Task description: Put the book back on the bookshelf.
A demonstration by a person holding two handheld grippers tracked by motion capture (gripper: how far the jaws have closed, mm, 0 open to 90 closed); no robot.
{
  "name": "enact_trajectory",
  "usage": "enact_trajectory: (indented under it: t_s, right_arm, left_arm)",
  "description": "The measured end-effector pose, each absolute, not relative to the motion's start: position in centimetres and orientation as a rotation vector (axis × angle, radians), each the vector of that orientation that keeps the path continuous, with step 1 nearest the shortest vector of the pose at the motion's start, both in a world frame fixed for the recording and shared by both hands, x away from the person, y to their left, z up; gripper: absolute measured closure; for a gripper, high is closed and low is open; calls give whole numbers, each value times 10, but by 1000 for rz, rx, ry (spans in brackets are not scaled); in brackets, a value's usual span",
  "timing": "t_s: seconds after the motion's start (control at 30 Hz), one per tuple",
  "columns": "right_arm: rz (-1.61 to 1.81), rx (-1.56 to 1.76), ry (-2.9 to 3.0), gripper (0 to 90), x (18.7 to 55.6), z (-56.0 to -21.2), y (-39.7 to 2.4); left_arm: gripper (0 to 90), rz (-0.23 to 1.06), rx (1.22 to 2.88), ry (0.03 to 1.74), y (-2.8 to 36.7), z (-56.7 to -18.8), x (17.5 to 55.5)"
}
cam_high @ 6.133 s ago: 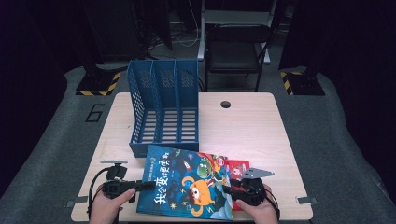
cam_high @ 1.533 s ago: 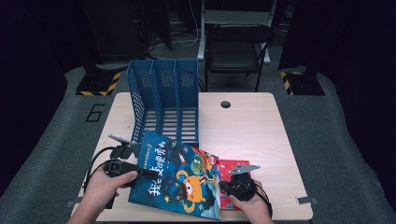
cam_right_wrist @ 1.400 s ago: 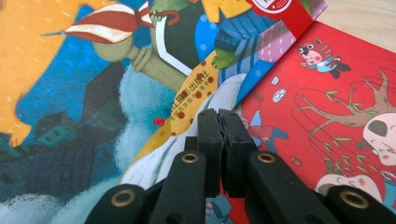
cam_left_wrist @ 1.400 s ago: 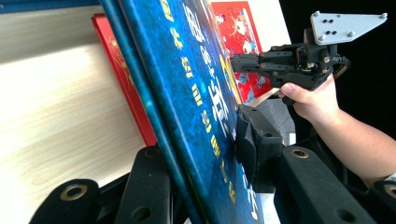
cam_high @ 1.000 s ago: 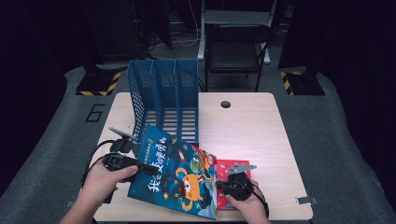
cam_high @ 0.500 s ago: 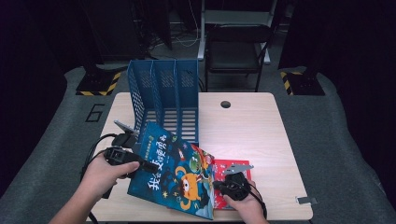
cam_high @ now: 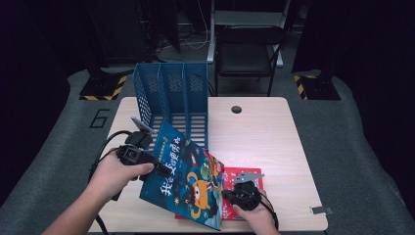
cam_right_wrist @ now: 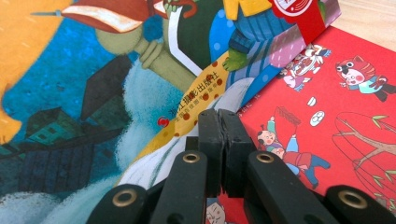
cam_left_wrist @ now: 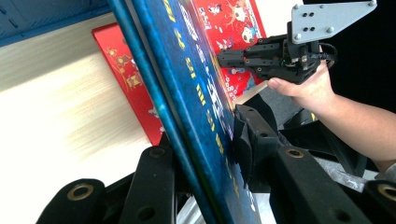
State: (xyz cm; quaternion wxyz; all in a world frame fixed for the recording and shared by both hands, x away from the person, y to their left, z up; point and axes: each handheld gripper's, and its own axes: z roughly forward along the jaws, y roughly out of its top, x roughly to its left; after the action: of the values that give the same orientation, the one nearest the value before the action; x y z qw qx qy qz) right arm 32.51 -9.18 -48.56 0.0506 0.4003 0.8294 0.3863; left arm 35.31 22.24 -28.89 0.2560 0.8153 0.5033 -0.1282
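Left claw (cam_high: 161, 169) clamps the blue book (cam_high: 188, 178), tilted above the worktop (cam_high: 264, 132); the right gripper view shows the right claw (cam_right_wrist: 219, 123) pinched closed against its lower edge, over the red book (cam_right_wrist: 336, 107).

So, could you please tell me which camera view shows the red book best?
The right gripper view: the red book lies close up, its cartoon cover sharp beside the blue book. The high view shows a small red strip under the blue book; the left gripper view shows parts either side of the blue book's edge.
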Motion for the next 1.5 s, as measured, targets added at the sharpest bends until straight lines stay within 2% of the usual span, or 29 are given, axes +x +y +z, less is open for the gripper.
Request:
enact_trajectory:
  t_s: [0.77, 1.0, 1.5]
  right_arm:
    - [1226, 1229, 2545, 884, 326, -487, -78]
    - [1248, 1185, 2592, 863, 318, -485, -75]
    - [1307, 1048, 2699, 888, 302, -489, -63]
  left_arm:
    - [733, -283, 2275, 1348, 209, -265, 358]
    - [740, -259, 2283, 1348, 207, -262, 360]
    - [767, -198, 2306, 1302, 197, -249, 362]
